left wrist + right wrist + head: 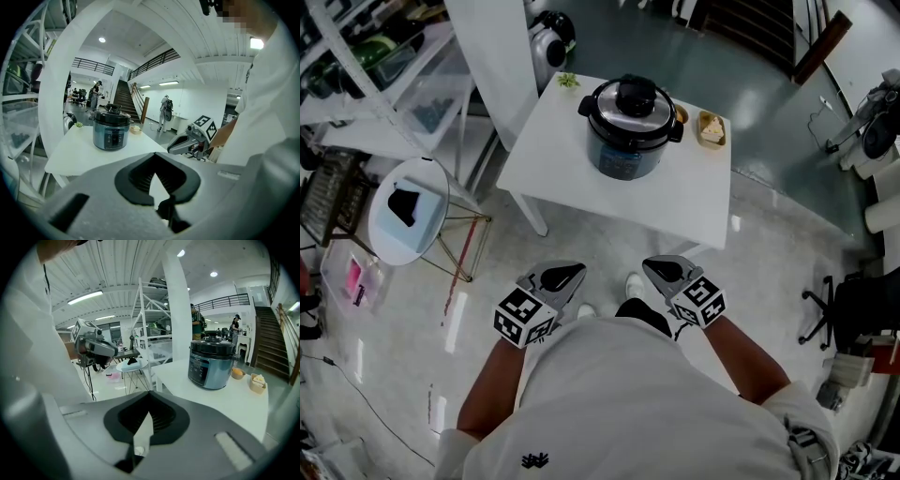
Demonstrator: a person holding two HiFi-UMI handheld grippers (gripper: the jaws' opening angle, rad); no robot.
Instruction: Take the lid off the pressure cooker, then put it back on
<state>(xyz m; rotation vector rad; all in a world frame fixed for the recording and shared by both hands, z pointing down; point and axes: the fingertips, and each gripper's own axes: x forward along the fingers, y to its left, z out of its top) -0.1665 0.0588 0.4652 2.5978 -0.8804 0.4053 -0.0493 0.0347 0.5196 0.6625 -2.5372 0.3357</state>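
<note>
Seen from above, a person stands before a white counter (675, 202); the pressure cooker (628, 145) sits on the counter's far half, well apart from both tongs, with its black lid (636, 98) seated on top. The left tongs (565, 274) and right tongs (664, 268) are held close to the body, both pointing ahead towards the cooker; each pair is closed tip to tip and grips nothing. The cooker lies straight ahead, between the two and slightly to the right; the right tongs look a little nearer; getting to the lid calls for a forward reach across the counter.
</note>
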